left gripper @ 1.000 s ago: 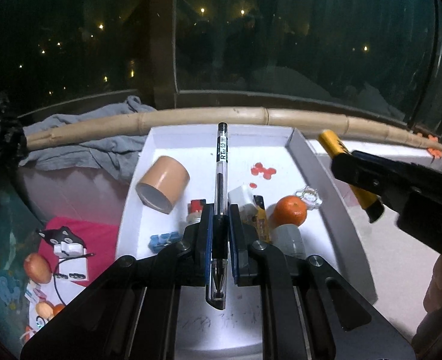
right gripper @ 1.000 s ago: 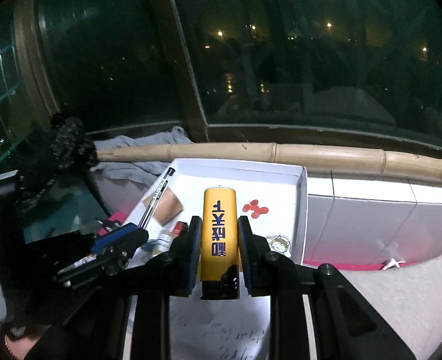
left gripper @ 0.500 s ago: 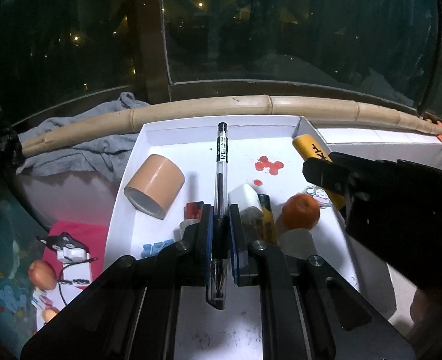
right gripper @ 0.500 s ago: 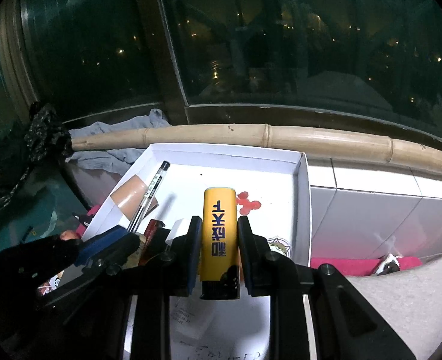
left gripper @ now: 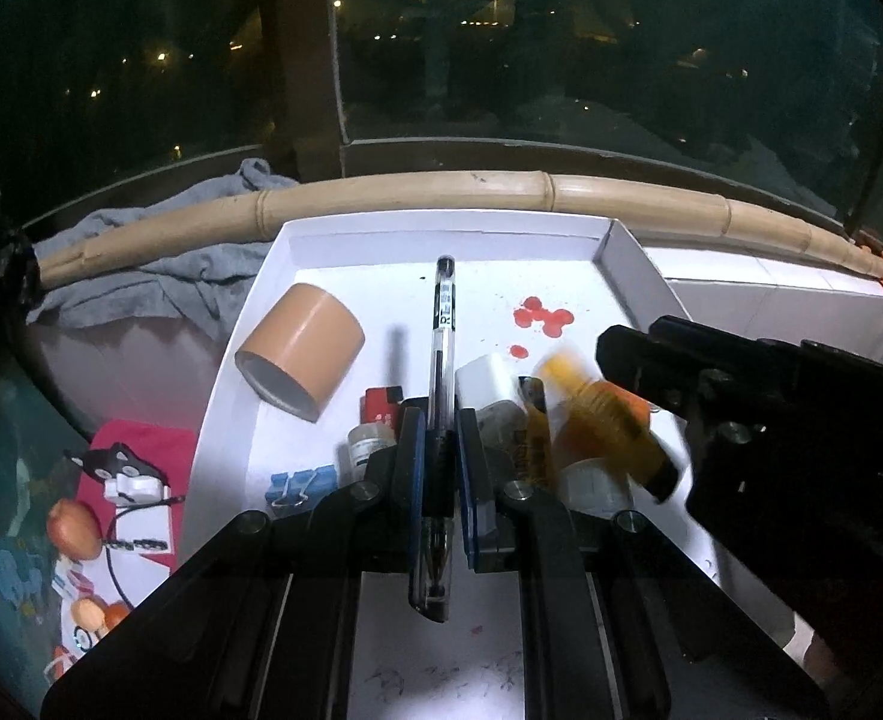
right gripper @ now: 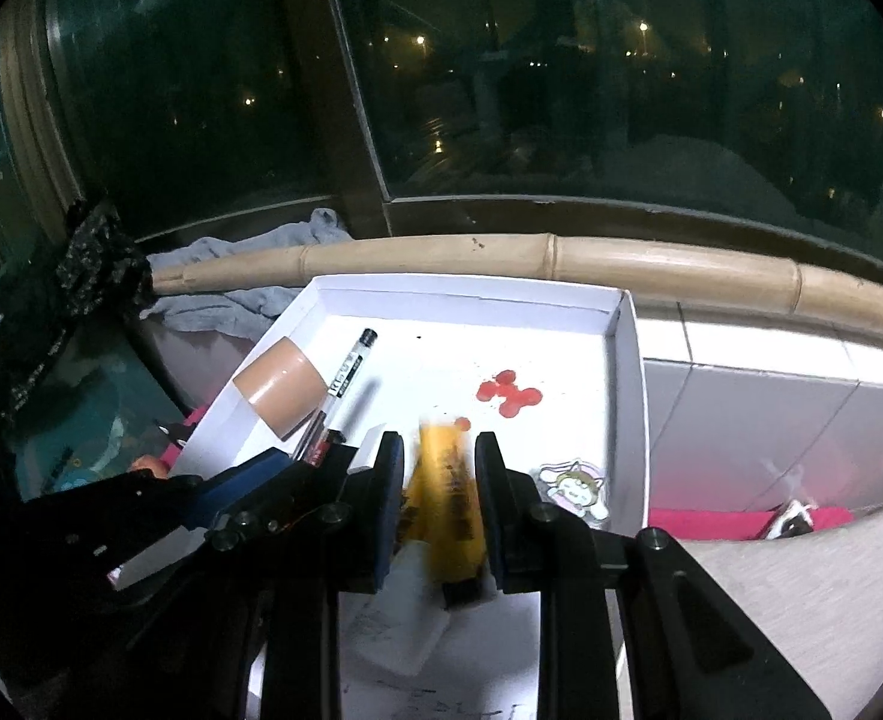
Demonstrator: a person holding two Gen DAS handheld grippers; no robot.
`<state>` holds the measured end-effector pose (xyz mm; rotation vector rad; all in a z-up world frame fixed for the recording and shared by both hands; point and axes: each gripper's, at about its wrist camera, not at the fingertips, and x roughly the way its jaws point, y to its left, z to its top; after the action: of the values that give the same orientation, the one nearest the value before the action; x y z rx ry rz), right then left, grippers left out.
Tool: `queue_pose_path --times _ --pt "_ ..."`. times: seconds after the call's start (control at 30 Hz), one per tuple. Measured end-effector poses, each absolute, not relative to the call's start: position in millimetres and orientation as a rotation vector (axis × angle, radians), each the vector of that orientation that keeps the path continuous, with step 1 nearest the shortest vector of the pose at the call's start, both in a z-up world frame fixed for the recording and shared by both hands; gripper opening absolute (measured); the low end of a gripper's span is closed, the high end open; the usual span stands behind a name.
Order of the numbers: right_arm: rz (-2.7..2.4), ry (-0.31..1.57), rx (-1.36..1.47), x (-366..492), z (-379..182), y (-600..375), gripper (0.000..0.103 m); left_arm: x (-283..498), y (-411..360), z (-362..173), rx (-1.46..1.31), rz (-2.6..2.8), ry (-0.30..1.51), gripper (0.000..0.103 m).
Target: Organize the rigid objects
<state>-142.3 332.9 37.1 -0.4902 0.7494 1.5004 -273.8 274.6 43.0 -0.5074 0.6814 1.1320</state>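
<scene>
My left gripper [left gripper: 440,438] is shut on a clear black-ink pen [left gripper: 444,324], which sticks out forward over the white box [left gripper: 441,222]. A yellow tube with a black end [right gripper: 447,492] shows blurred and tilted between the fingers of my right gripper [right gripper: 440,456], with a gap on its left side. In the left wrist view the same yellow tube [left gripper: 603,420] is below the right gripper's fingers [left gripper: 621,348], dropping onto the pile in the box. The jaws stand slightly apart and no longer clamp it.
In the box lie a tan tape roll [left gripper: 303,348], blue clips [left gripper: 300,483], a white plug [left gripper: 483,375], small bottles and a cat sticker [right gripper: 573,486]. A bamboo pole [left gripper: 621,198] and grey cloth [left gripper: 159,258] lie behind it, a red mat [left gripper: 141,450] at its left.
Both grippers have sunk a little toward the box. The yellow tube, held firm before, has slipped out of the right gripper and is falling. The pen stays clamped in the left.
</scene>
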Motion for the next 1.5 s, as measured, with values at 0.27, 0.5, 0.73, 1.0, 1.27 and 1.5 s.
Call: queue_pose_path --times 0.27,0.5,0.73,1.0,1.27,1.5 --pt "1.483 0.753 -0.422 -136 39 322 0.084 -285 266 48 -0.496 1.215 0.644 0.103" --pt "1.464 0.749 -0.382 -131 44 308 0.085 -289 255 55 -0.488 1.249 0.617 0.103" --pt "1.464 0.751 -0.382 -129 45 298 0.085 -283 246 56 -0.481 1.25 0.624 0.103" --pt "1.464 0.72 -0.375 -124 53 279 0.085 -283 219 70 -0.466 1.247 0.569 0.103" --pt "1.481 0.672 -0.321 -108 72 241 0.085 -280 175 98 -0.407 1.264 0.547 0.103" --pt "1.504 0.603 -0.281 -100 94 210 0.085 -281 148 114 -0.402 1.297 0.538 0.103"
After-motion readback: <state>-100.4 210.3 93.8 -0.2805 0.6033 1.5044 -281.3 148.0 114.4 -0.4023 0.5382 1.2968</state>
